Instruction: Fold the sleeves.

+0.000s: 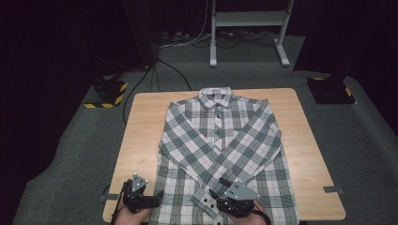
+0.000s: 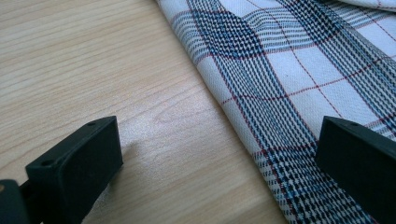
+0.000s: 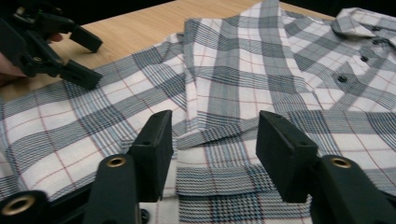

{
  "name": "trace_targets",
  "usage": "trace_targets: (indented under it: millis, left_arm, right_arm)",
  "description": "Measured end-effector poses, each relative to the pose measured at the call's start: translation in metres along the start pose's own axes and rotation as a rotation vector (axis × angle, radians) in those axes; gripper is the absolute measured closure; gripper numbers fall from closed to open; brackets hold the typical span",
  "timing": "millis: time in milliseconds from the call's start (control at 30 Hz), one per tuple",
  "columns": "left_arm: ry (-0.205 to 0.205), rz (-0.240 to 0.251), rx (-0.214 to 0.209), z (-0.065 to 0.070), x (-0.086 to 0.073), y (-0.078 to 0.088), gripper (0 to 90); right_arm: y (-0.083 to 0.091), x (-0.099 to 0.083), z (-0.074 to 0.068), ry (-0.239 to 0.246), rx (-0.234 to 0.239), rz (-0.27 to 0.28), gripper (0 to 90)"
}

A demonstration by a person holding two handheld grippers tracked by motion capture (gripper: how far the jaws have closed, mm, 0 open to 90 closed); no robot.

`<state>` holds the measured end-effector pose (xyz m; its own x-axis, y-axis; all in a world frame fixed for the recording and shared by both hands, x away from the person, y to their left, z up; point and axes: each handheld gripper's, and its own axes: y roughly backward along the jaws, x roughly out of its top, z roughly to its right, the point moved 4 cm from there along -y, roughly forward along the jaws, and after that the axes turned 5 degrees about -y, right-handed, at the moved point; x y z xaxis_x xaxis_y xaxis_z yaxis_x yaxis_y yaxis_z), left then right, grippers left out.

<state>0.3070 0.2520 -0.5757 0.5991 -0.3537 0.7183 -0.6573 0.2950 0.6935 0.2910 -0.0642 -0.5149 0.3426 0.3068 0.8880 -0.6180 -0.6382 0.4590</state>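
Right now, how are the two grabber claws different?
The left gripper sits at the shirt's side edge, one jaw over bare table, one over cloth. The right gripper sits over the folded sleeve's cuff. The left gripper's jaws stand wider than the right gripper's. Both are black, open and holding nothing.

One plaid shirt point(image 1: 220, 154) lies on one wooden table point(image 1: 141, 126), and two grippers sit at the near edge: the left gripper point(image 1: 157, 197) and the right gripper point(image 1: 217, 186). On the floor beyond stand two black blocks with yellow stripes point(image 1: 107, 93) and one grey metal stand point(image 1: 248, 28).
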Motion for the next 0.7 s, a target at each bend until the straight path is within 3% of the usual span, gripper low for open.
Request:
trace_targets:
  millis: [233,700]
  left_arm:
    - [-0.001,0.0,-0.002,0.0,0.0,0.0,0.6]
    - [-0.001,0.0,-0.002,0.0,0.0,0.0,0.6]
  right_arm:
    - [0.004,-0.006,0.014,-0.028,-0.032,0.004,35.9]
    - [0.016,-0.016,0.037,-0.054,-0.081,0.01,28.9]
